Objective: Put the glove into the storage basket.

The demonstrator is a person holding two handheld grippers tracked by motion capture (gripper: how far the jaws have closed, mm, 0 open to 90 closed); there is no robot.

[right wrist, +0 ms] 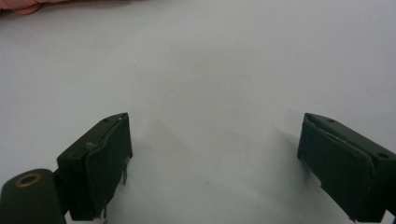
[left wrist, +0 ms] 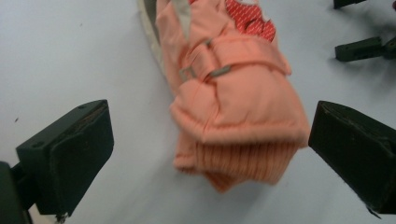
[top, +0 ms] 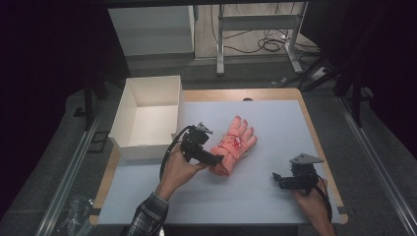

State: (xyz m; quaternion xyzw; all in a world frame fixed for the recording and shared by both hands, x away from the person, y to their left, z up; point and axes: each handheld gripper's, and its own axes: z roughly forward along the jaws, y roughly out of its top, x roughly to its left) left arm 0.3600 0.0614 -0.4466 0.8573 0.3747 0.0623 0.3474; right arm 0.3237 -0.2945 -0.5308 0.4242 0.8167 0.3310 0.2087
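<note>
Pale grey mat (top: 275, 147) covering most of a wooden table (top: 314, 147), wood showing along the right and far edges. On the mat, near its middle, a salmon-pink padded glove (top: 233, 145), lying flat, fingers pointing away toward the far side, knitted cuff toward the near edge. Red patterned patch and a strap with a small buckle across the back of the glove (left wrist: 229, 93).

Left gripper (top: 216, 160) held at the cuff end of the glove, released and spread wide, one jaw on each side of the cuff; in the left gripper view the right jaw looks just beside or touching the padded edge, the left jaw well apart from it, nothing clamped. Cannot tell for sure about contact on the right side.

Right gripper (top: 280, 179) low over bare mat toward the near right corner, well apart from the glove, also spread open with only plain mat (right wrist: 210, 93) between the jaws (right wrist: 215, 168).

White cardboard box (top: 147, 118), open at the top, sitting at the far left corner of the table, partly overhanging the left edge, just beside the glove's left.

Beyond the table: dim room, grey floor, metal table legs (top: 295, 44), a loop of black cables (top: 270, 44) on the floor, dark curtains at both sides, floor rails running along left and right.
</note>
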